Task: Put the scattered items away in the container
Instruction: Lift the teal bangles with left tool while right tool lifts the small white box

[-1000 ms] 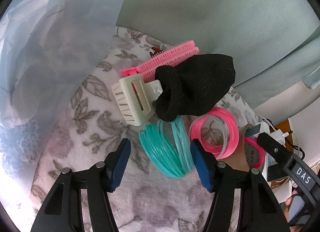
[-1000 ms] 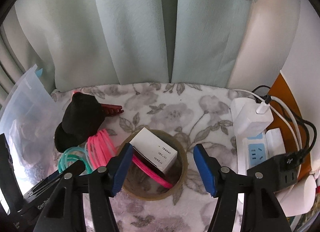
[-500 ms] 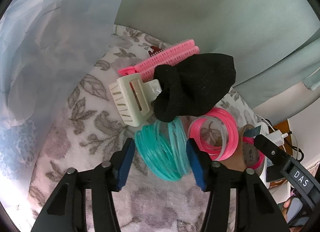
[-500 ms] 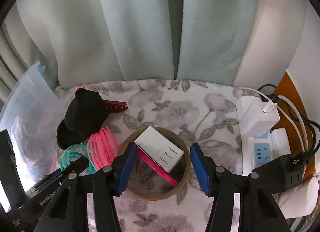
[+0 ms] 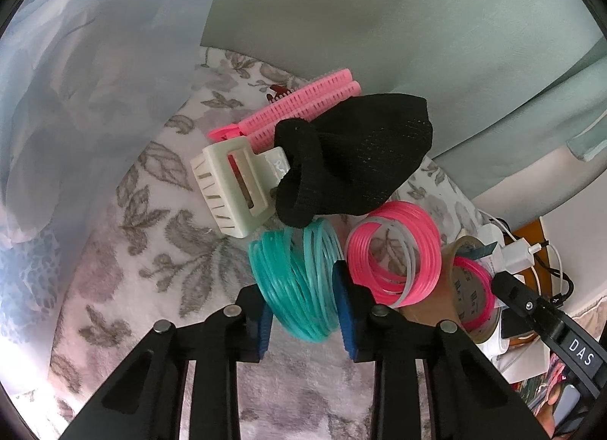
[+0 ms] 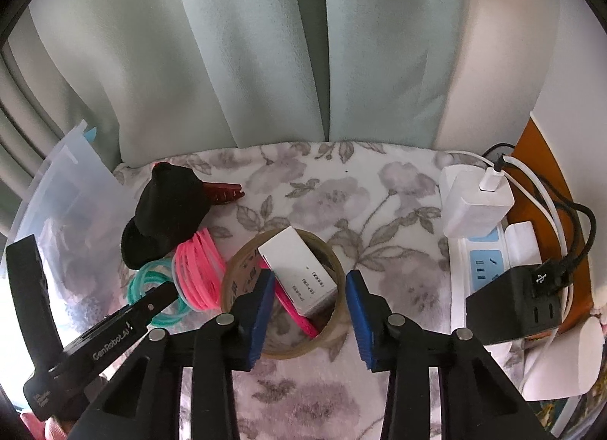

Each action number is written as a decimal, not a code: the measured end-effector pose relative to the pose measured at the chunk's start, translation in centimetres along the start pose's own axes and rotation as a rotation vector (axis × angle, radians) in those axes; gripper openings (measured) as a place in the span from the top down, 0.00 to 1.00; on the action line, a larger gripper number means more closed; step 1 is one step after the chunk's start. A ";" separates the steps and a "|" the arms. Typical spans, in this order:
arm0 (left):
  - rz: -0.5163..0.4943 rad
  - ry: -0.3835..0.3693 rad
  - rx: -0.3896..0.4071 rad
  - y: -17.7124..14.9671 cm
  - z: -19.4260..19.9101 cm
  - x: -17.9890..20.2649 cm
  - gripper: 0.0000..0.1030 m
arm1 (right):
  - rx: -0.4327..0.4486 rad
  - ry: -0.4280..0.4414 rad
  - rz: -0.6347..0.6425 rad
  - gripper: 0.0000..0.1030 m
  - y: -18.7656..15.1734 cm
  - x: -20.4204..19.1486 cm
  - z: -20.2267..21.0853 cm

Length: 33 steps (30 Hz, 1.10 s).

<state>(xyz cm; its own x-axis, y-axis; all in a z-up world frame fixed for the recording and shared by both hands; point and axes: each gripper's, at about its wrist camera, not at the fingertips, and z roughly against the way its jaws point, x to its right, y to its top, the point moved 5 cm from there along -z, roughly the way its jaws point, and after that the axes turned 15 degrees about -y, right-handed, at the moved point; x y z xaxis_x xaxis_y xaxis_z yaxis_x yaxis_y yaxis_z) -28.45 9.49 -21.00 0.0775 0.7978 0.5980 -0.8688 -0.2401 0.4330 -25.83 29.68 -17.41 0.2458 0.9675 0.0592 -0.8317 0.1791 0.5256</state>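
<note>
My left gripper (image 5: 303, 311) is shut on a bundle of teal rings (image 5: 299, 280), also in the right wrist view (image 6: 150, 280). Beside it lie pink rings (image 5: 394, 257), a black sock (image 5: 353, 166), a cream hair claw (image 5: 235, 189) and pink roller clips (image 5: 303, 106). A dark red clip (image 6: 225, 193) lies behind the sock. My right gripper (image 6: 307, 311) is open, its blue pads either side of the brown tape-roll container (image 6: 233, 280), which holds a white box (image 6: 299, 273) and a pink strip (image 6: 294, 313).
A clear plastic bag (image 6: 60, 208) stands at the left. A white power strip (image 6: 481, 276) with chargers and cables lies at the right. Pale green curtains (image 6: 265, 60) hang behind the flowered blanket (image 6: 360, 204).
My left gripper moved forward and closed on the teal rings. My right gripper came down closer over the tape-roll container and narrowed a little.
</note>
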 end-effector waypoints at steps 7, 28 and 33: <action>-0.012 -0.002 0.004 0.6 0.2 0.5 0.72 | 0.012 0.010 0.029 0.70 0.5 -0.4 -0.2; -0.016 -0.009 0.001 1.7 0.6 0.6 0.80 | 0.031 0.067 0.074 0.69 0.8 -1.2 -0.4; -0.033 -0.013 -0.002 1.8 1.2 1.1 0.88 | 0.043 0.060 0.057 0.71 0.8 -0.7 0.6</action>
<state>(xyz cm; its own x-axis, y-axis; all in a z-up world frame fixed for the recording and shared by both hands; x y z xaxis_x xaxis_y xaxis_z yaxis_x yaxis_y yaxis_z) -29.37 9.27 -18.74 0.1128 0.7981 0.5919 -0.8666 -0.2124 0.4516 -26.40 29.01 -16.55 0.1678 0.9850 0.0399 -0.8212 0.1172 0.5585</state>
